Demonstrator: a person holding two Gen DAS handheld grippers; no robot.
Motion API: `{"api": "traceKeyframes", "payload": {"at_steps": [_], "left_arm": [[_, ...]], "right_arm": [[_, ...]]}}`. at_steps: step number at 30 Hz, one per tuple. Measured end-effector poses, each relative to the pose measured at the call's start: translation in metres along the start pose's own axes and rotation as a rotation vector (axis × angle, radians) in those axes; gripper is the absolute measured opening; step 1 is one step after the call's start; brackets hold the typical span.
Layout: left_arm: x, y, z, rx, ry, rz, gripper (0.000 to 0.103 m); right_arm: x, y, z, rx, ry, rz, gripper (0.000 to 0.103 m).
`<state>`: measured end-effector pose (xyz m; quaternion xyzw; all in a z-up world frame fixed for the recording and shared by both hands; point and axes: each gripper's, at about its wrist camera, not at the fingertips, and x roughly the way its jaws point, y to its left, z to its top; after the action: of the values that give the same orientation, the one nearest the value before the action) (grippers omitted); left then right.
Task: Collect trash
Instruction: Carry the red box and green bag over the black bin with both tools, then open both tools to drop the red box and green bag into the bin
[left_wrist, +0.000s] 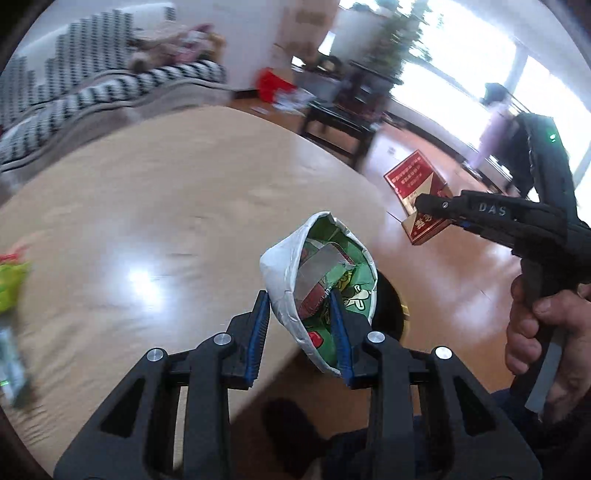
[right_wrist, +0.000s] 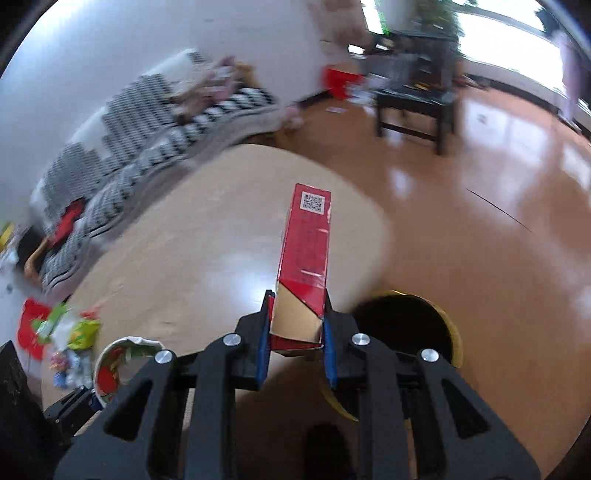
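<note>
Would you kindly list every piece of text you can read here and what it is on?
"DAS": right gripper, on its side.
Red box in that gripper: QR code and fine print, unreadable.
Red carton on the floor: print too blurred.
Paper cup: pictures only.

crushed paper cup (left_wrist: 317, 280) and red carton (right_wrist: 308, 258) held above table edge.
</note>
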<state>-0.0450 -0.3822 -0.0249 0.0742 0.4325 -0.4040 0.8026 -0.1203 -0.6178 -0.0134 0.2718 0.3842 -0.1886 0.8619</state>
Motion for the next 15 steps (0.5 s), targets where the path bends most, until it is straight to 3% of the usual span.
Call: {"api": "traceKeyframes", "payload": {"at_steps": [4,7,11,15], "left_arm": [[0.045,-0.039,-0.001,0.066,0.066,-0.076,0.032],[0.076,-0.061,-0.005,0.102,0.111,-0.118,0.032],[0.123,-0.075,-0.005,0.115,0.186,-0.119,0.032],[0.157,-0.083,-0.003,0.120,0.222,-0.103,0.032]], "right_arm": [[0.014,-0.069,-0.012,0.093,0.076,-0.075,0.023],[0.032,-0.109,-0.021,0.162,0.156,-0.081,0.023],[0.049,-0.129,-0.029,0.215,0.227,-0.048,0.023],[0.049,-0.124,-0.027,0.188,0.218,-0.051,0.023]]}}
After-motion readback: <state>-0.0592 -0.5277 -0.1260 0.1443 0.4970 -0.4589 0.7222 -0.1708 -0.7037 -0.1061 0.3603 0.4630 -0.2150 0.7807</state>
